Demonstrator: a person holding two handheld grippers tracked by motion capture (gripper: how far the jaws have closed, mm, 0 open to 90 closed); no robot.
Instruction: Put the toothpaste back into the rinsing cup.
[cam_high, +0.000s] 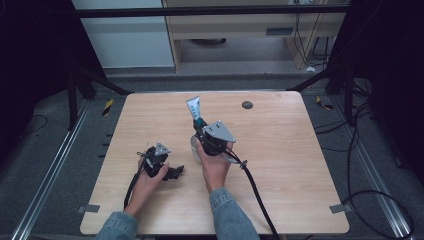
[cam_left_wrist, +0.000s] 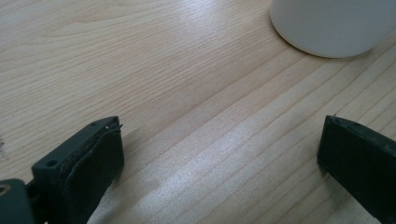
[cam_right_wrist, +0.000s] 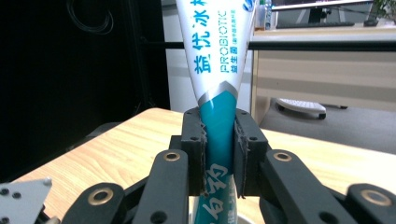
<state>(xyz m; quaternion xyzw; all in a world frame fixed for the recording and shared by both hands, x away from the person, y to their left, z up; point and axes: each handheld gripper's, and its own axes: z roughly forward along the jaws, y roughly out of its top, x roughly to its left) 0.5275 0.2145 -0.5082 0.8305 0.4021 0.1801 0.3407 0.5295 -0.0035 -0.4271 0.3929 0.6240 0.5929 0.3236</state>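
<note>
A white and teal toothpaste tube (cam_high: 194, 109) (cam_right_wrist: 219, 60) stands upright with its flat crimped end up, and my right gripper (cam_high: 201, 126) (cam_right_wrist: 219, 135) is shut on its teal lower part. Its lower end hangs over a white cup (cam_high: 194, 148) near the middle of the wooden table (cam_high: 280, 150). My left gripper (cam_high: 175, 172) (cam_left_wrist: 222, 140) lies low on the table to the left of the cup. It is open, with only bare wood between its pads (cam_left_wrist: 100, 161). The cup's white wall (cam_left_wrist: 331, 23) shows beyond them, a short way off.
A small dark round spot (cam_high: 247, 105) marks the tabletop at the back. The right gripper's black cable (cam_high: 257, 192) trails to the table's front edge. Black frame bars and floor cables surround the table, and a light cabinet (cam_high: 240, 30) stands behind it.
</note>
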